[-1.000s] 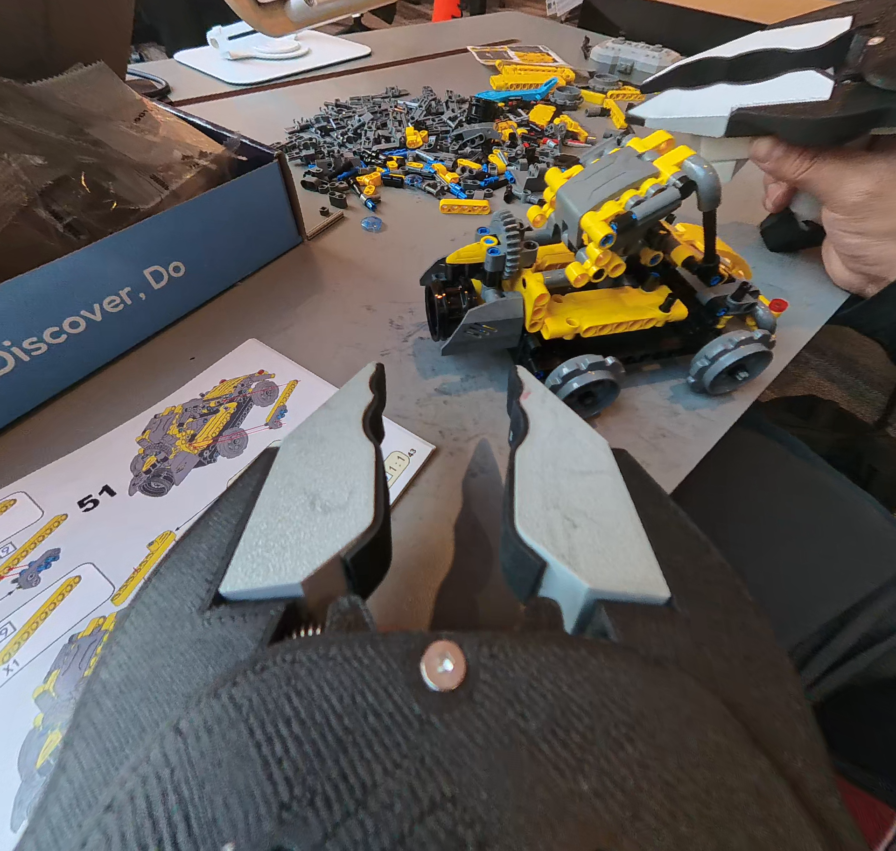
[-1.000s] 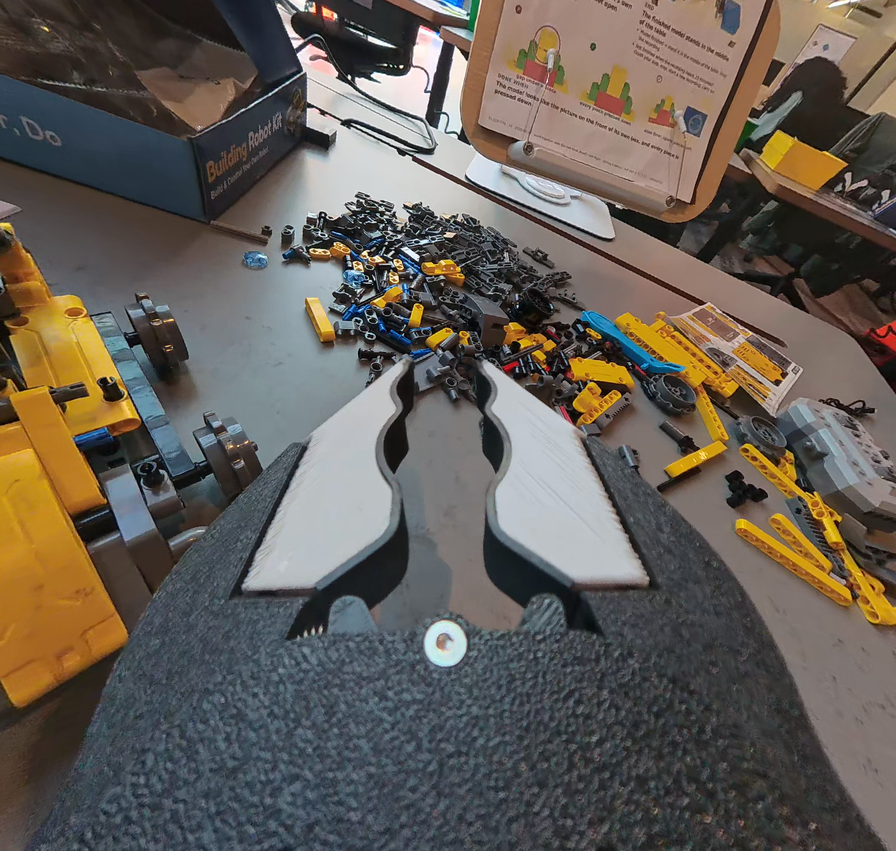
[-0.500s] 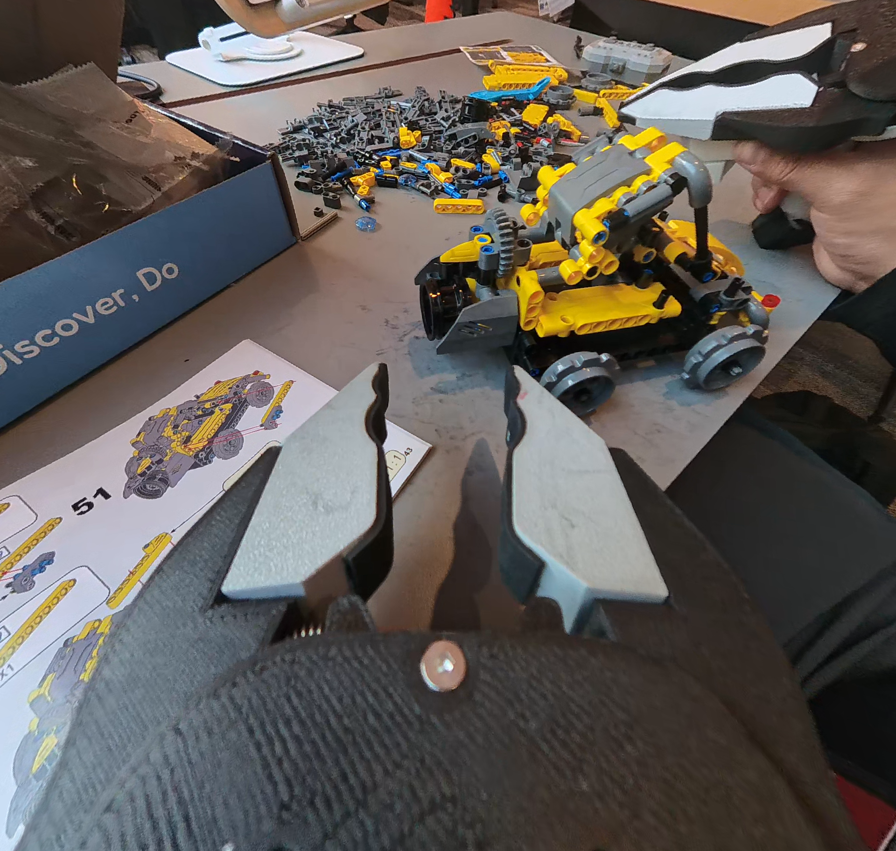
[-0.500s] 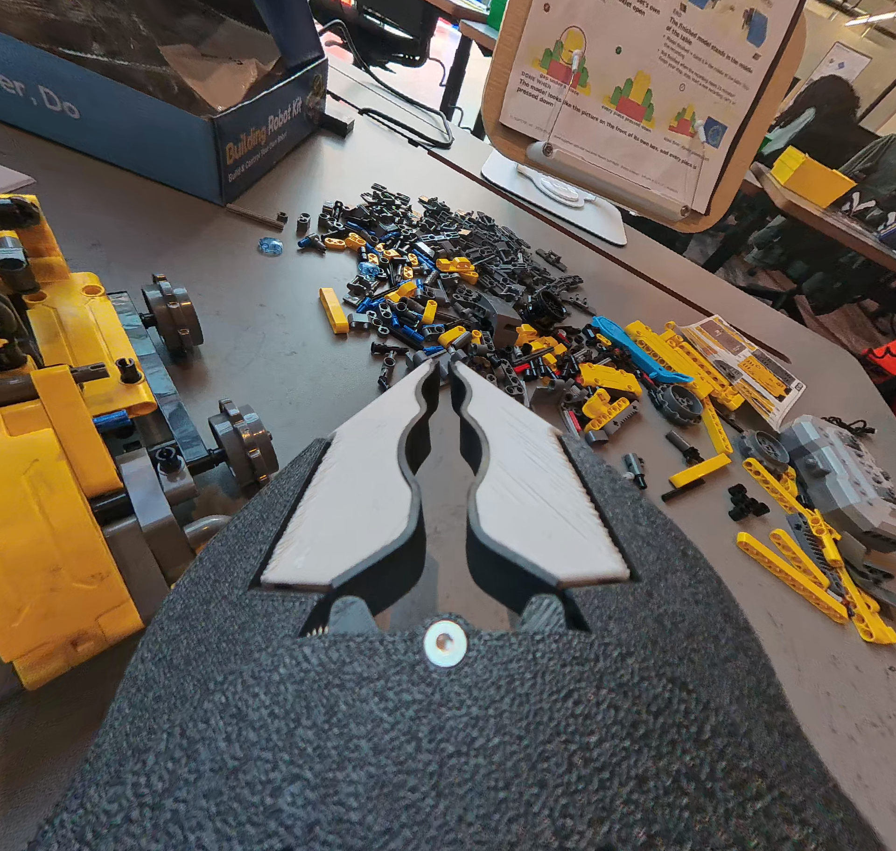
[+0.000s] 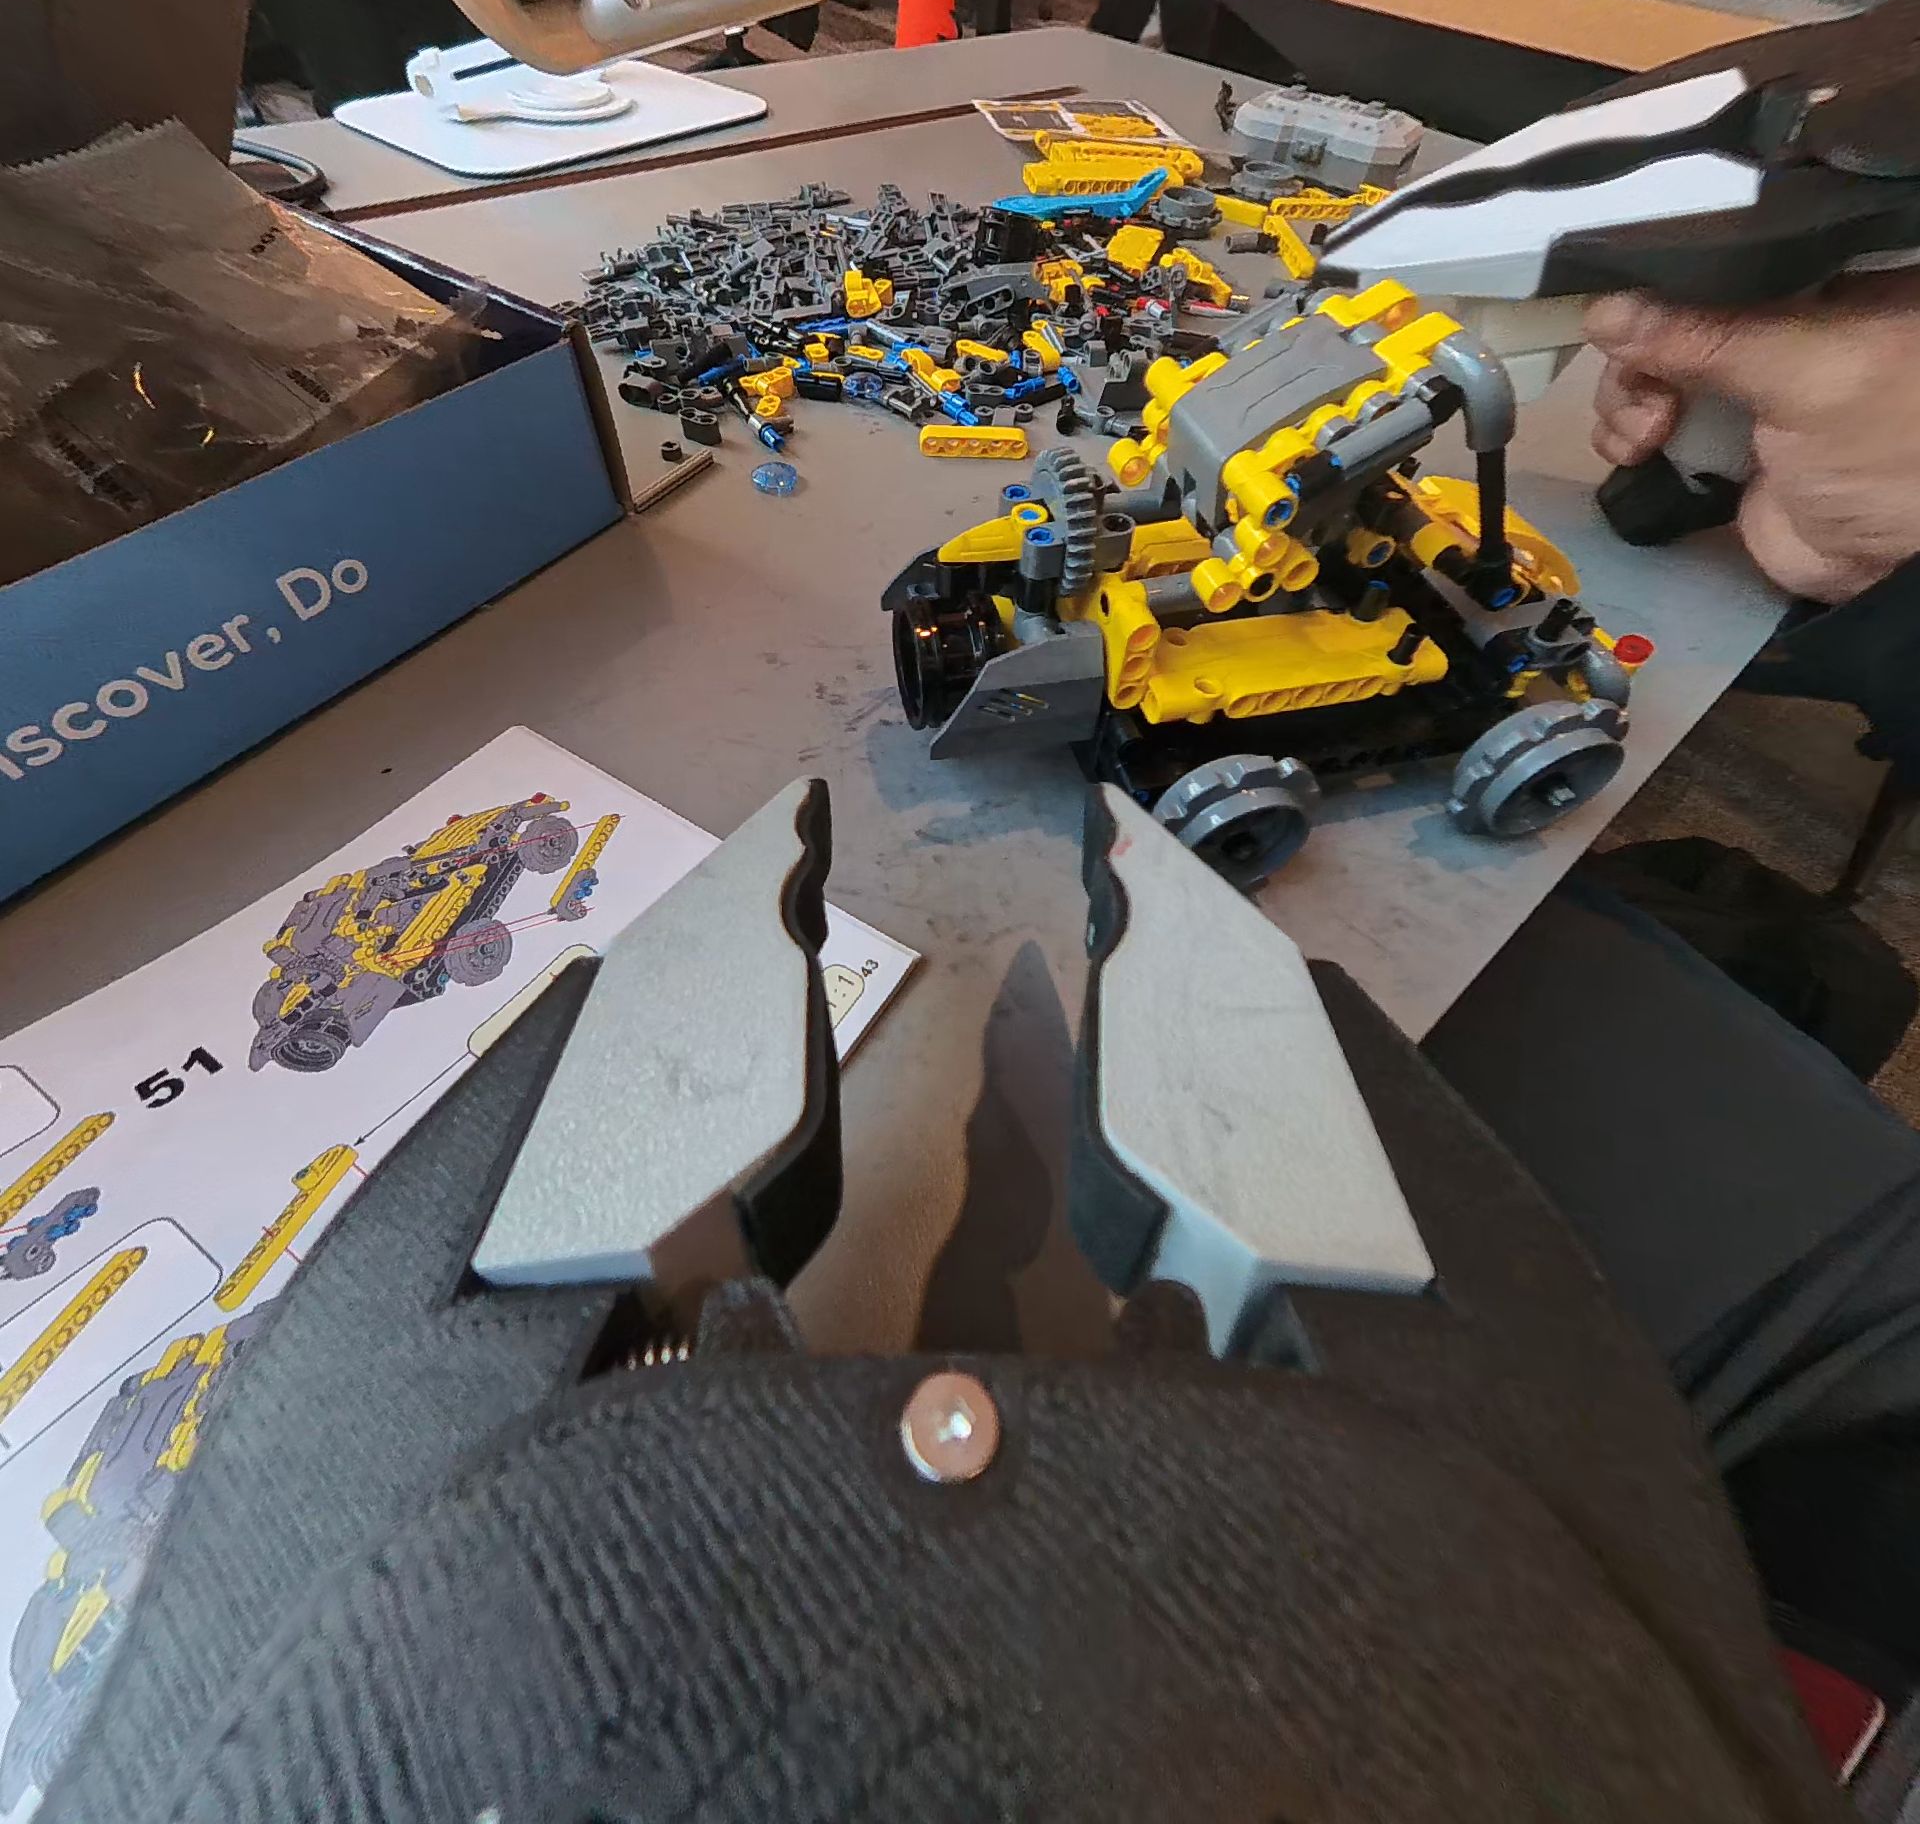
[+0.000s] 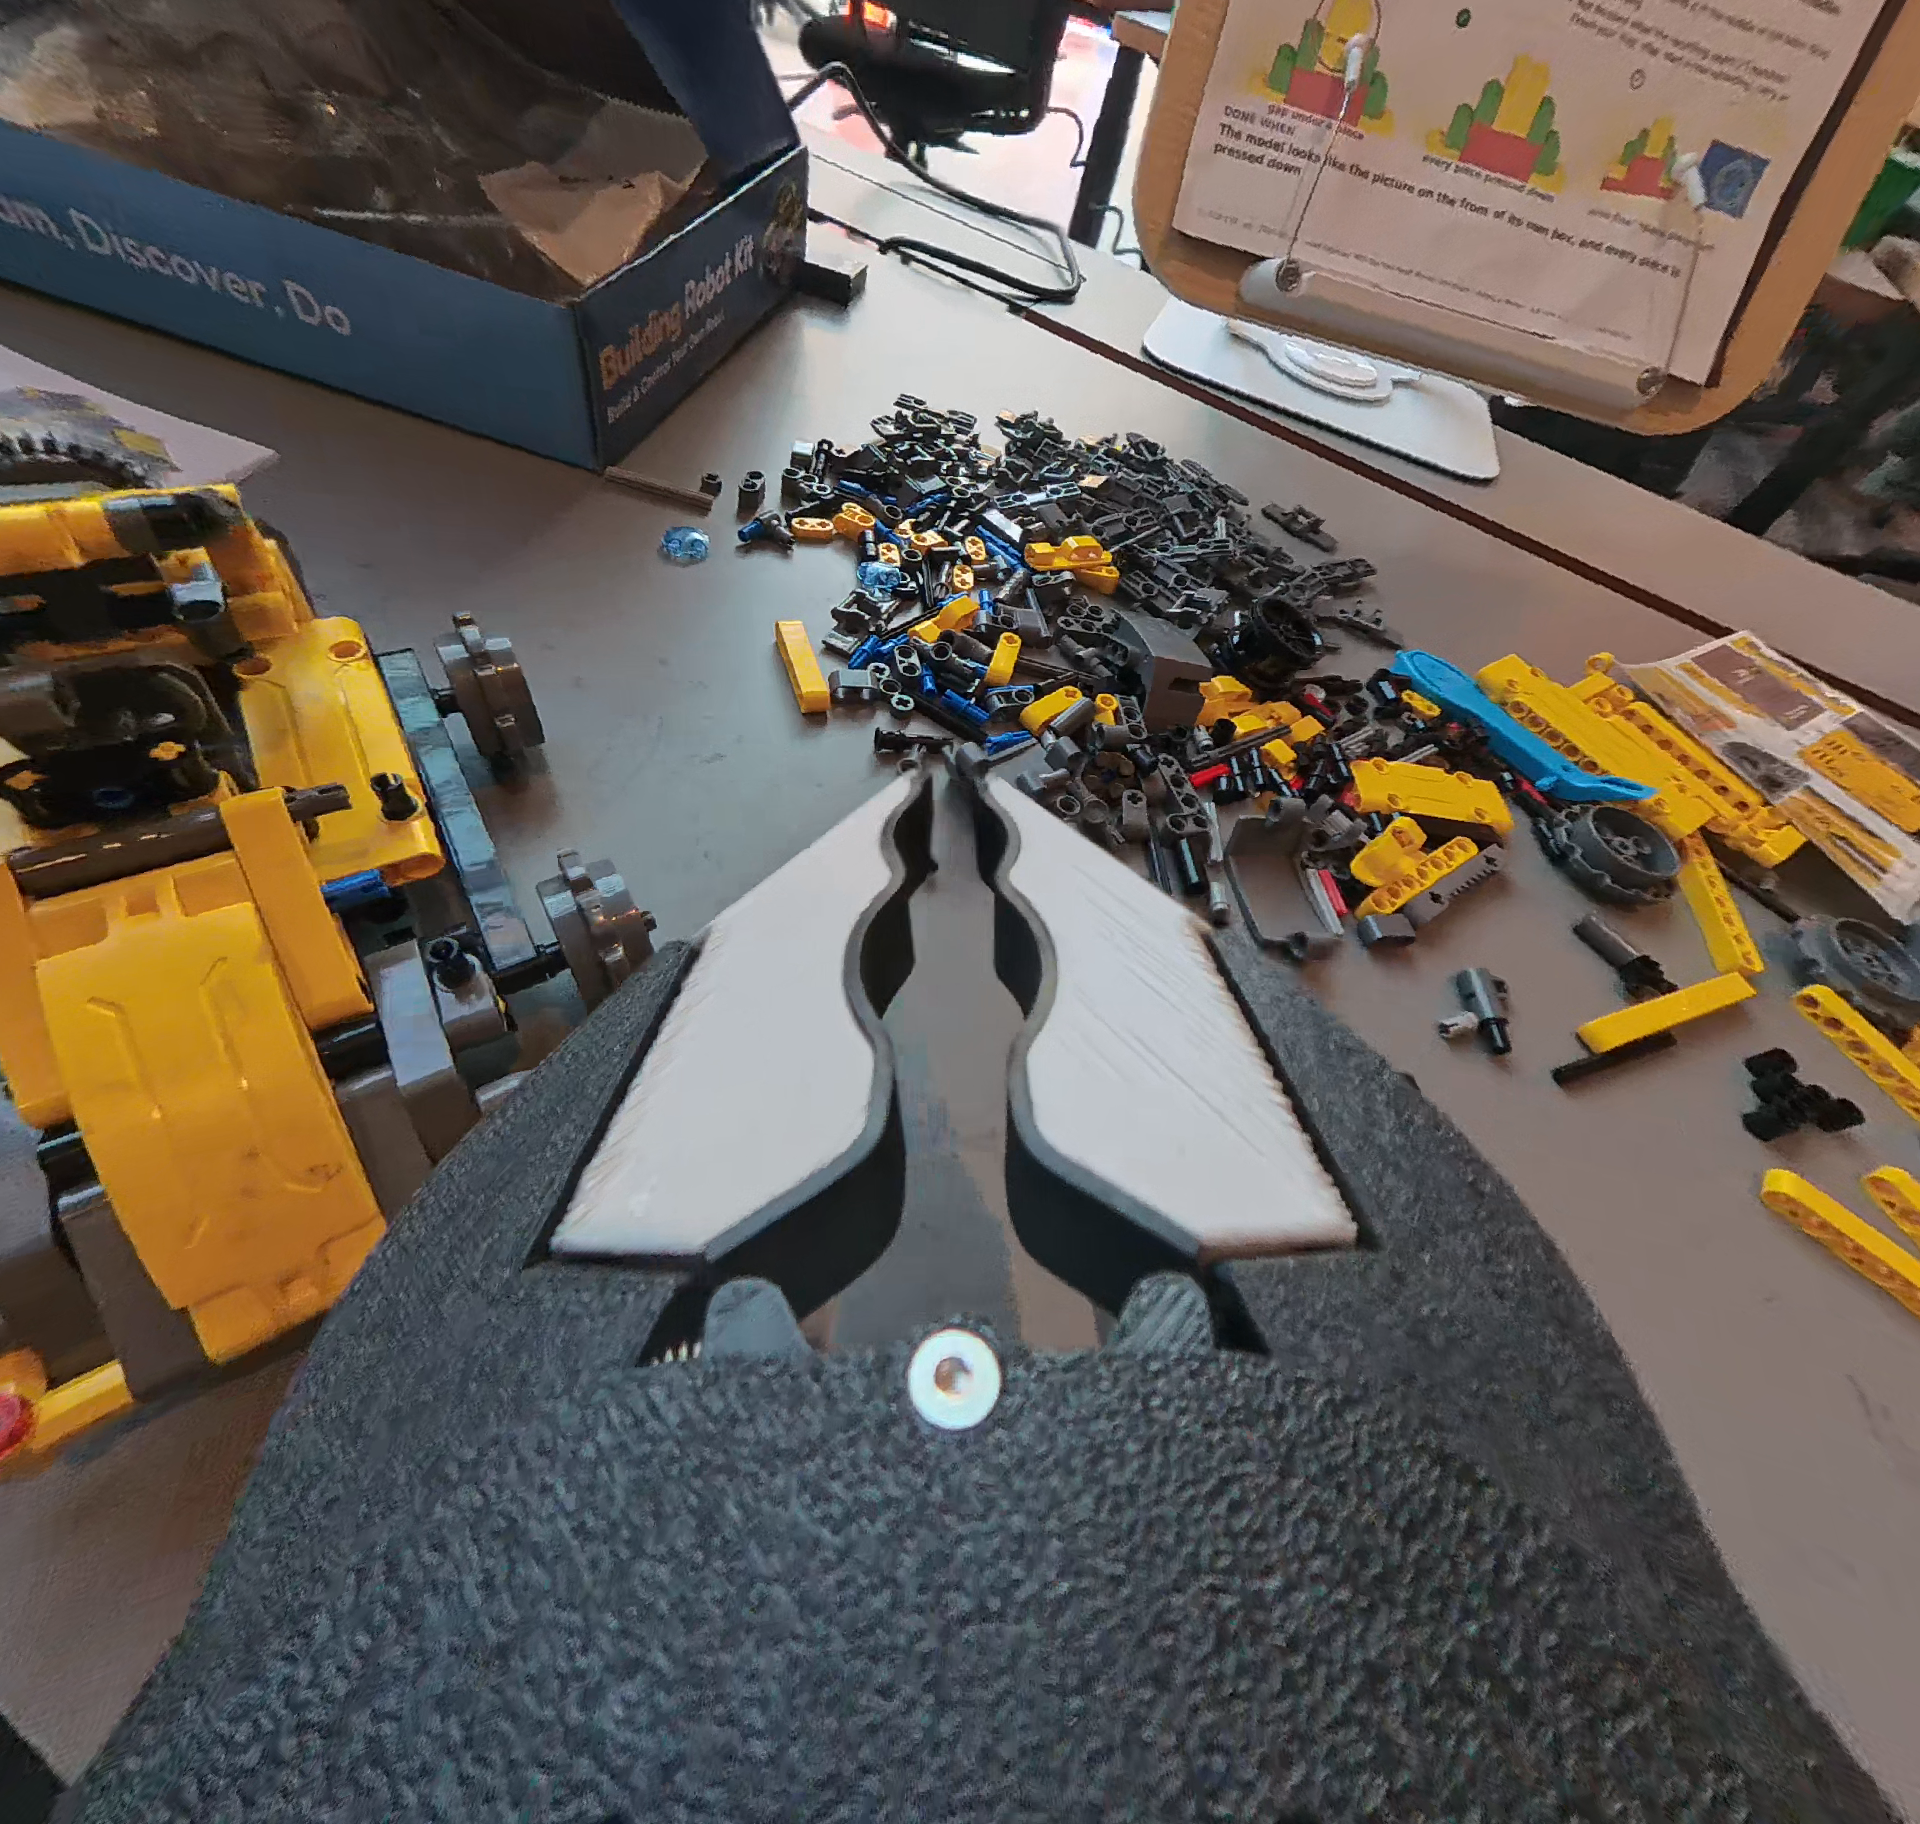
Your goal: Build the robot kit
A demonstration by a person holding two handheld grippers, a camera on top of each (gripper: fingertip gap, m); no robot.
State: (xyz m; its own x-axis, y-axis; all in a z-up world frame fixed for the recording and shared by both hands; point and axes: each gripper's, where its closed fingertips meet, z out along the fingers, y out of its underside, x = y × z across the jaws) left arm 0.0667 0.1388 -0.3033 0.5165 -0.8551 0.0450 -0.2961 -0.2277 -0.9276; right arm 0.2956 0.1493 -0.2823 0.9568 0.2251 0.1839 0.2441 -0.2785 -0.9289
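Note:
A yellow, grey and black brick-built vehicle stands on the grey table; in the right wrist view it fills the left side. My left gripper is open and empty, low over the table between an open instruction booklet and the vehicle's front. My right gripper is shut with nothing between its tips, hovering beside the vehicle and pointing at a pile of small loose parts. It also shows in the left wrist view, just above the vehicle's back, held by a hand.
An open blue cardboard box holding plastic bags lies at the left. A stand with an instruction sheet is behind the pile. Yellow beams, a blue piece, a leaflet and a grey block lie right. The table edge is near the vehicle. Left tips to right tips: about 25 cm. From my right tips it is roughly 25 cm to the blue piece; from my left, 45 cm.
My right gripper's fingers have closed from a clear gap to nearly touching, and it has drifted left, closer to the vehicle. My left gripper has stayed open and almost still.

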